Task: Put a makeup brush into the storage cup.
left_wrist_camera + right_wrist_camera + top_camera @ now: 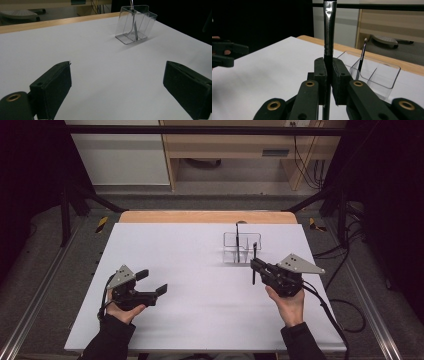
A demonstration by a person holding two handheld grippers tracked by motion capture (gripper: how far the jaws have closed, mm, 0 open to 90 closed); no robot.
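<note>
Beside the clear holder [242,249] with one brush [362,55], perhaps, right hand-held gripper [329,75] clamps another brush [329,27]; left hand-held gripper [117,85] wide

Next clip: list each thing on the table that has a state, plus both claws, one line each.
Left claw: open, nothing between its jaws.
Right claw: shut on the black brush, held upright.
Clear holder: upright on the table, open at the top.
Thin brush: standing in the clear holder, tip up.

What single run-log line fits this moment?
right gripper: shut on brush, upright | left gripper: open, empty | clear organizer: holds another brush
</note>
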